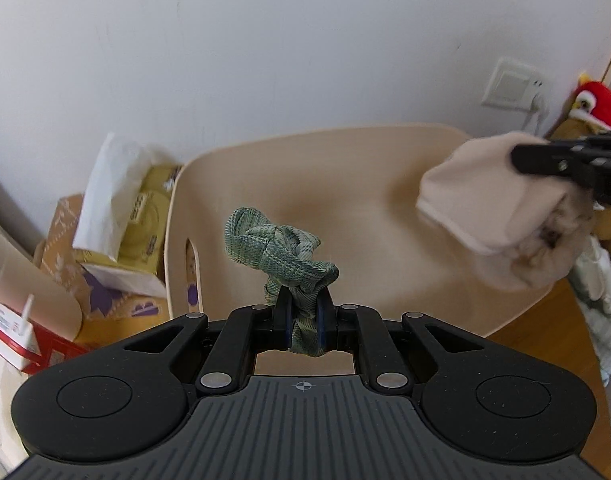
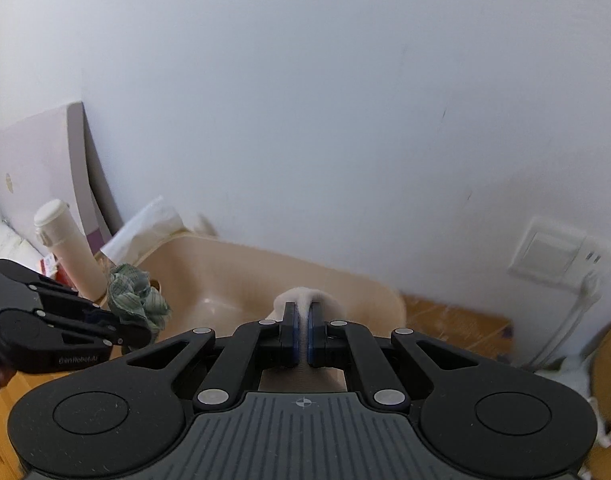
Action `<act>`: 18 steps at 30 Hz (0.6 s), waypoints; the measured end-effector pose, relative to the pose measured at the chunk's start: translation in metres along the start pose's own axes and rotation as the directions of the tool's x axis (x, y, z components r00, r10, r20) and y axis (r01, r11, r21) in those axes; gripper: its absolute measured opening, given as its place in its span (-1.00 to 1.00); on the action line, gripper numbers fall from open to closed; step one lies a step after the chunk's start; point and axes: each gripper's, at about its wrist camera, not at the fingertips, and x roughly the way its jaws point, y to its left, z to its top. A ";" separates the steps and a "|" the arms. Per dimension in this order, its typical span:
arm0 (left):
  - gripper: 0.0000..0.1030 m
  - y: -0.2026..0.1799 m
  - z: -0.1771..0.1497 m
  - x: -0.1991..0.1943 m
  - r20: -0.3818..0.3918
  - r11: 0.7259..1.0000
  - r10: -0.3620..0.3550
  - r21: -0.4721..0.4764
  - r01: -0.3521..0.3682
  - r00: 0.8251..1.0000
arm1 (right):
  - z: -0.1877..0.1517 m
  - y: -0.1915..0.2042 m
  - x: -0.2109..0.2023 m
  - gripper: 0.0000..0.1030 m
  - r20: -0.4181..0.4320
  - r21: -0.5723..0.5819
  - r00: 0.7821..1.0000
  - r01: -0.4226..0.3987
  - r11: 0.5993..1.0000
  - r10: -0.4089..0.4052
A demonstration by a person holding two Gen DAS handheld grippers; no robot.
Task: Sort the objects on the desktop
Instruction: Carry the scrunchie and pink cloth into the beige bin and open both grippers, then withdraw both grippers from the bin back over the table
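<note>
My left gripper (image 1: pixel 304 312) is shut on a green plaid scrunchie (image 1: pixel 279 254), which hangs above a beige plastic basin (image 1: pixel 345 168). The same scrunchie (image 2: pixel 135 300) shows at the left of the right wrist view, at the tip of the left gripper (image 2: pixel 135 332). My right gripper (image 2: pixel 302 334) is shut on a cream fleece-lined slipper (image 2: pixel 305 296), held over the basin (image 2: pixel 233 276). From the left wrist view, that slipper (image 1: pixel 493 204) hangs blurred at the right, over the basin's right side, gripped by the right gripper (image 1: pixel 545 162).
A yellow tissue box (image 1: pixel 141 220) with a white tissue sticking out stands left of the basin, on a cardboard box (image 1: pixel 61 240). A white bottle (image 2: pixel 65 240) leans at the left. A wall socket (image 1: pixel 513 84) and a red plush toy (image 1: pixel 597 104) are at the right. Wooden desktop (image 2: pixel 457 320) lies beyond the basin.
</note>
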 end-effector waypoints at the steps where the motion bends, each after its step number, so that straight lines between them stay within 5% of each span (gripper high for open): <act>1: -0.79 0.000 -0.001 0.004 -0.014 1.000 0.001 -0.009 -0.001 1.000 | -0.003 0.003 0.007 -0.91 -0.017 -0.008 1.000 0.007 1.000 -0.007; 7: -0.77 -0.002 -0.006 0.021 -0.064 1.000 0.001 0.006 -0.001 0.998 | -0.026 0.014 0.030 -0.88 -0.096 -0.002 0.995 0.007 1.000 -0.007; 9: -0.61 0.000 -0.011 0.024 -0.086 1.000 -0.003 0.009 0.004 0.996 | -0.032 0.017 0.031 -0.84 -0.109 -0.010 0.994 0.005 1.000 -0.006; 11: -0.24 0.003 -0.015 0.024 -0.094 1.000 -0.003 -0.002 0.003 0.996 | -0.036 0.019 0.028 -0.65 -0.110 -0.008 0.994 0.007 1.000 -0.008; 14: 0.24 0.006 -0.019 0.019 -0.076 1.000 0.008 -0.028 -0.011 0.997 | -0.038 0.012 0.016 -0.10 -0.103 0.018 0.995 0.001 1.000 0.001; 16: 0.31 0.008 -0.018 0.017 -0.076 1.000 -0.003 -0.031 0.001 0.997 | -0.038 0.010 0.006 0.27 -0.082 0.037 0.997 0.005 0.999 -0.002; 18: 0.37 0.008 -0.019 0.013 -0.074 1.000 -0.011 -0.018 0.010 0.997 | -0.039 0.014 -0.001 0.42 -0.062 0.031 0.998 0.013 0.999 -0.011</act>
